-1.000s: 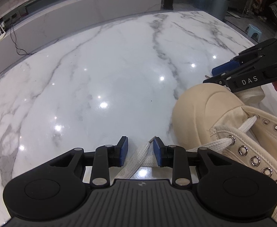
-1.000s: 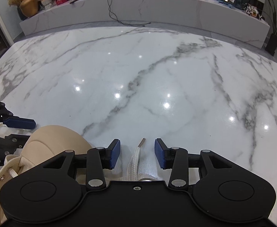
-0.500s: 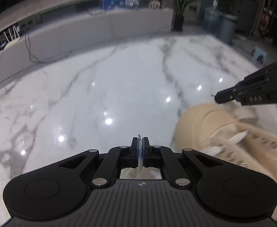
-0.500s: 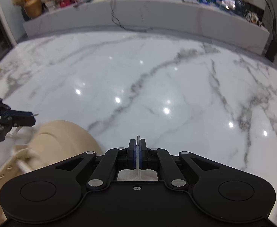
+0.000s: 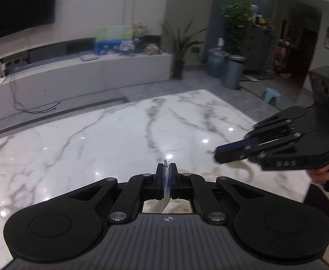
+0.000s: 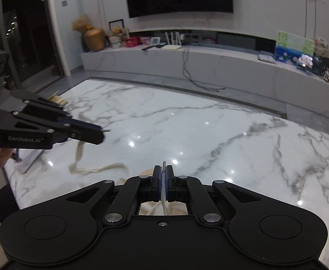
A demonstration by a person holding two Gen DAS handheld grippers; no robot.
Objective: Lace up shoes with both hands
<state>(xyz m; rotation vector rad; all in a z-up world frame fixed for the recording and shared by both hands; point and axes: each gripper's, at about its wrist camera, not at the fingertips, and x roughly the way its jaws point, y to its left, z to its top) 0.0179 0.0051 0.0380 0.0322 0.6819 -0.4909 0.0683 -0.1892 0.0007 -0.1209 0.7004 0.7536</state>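
My left gripper is shut on one end of the white shoelace, whose tip pokes out above the blue pads. My right gripper is shut on the other lace end in the same way. Each gripper shows in the other's view, held in a hand above the table: the right gripper to the right, the left gripper to the left. Slack lace droops from the left gripper toward the shoe. Only a sliver of the cream shoe peeks out past the fingers.
The white marble table stretches ahead. Its right edge drops to a grey floor with a small blue stool. A yellowish object lies at the table's far left corner. A low marble bench runs behind.
Both grippers closed on the lace ends a second ago and have since risen and tilted up, drawing the lace with them. The shoe has dropped almost out of both views.
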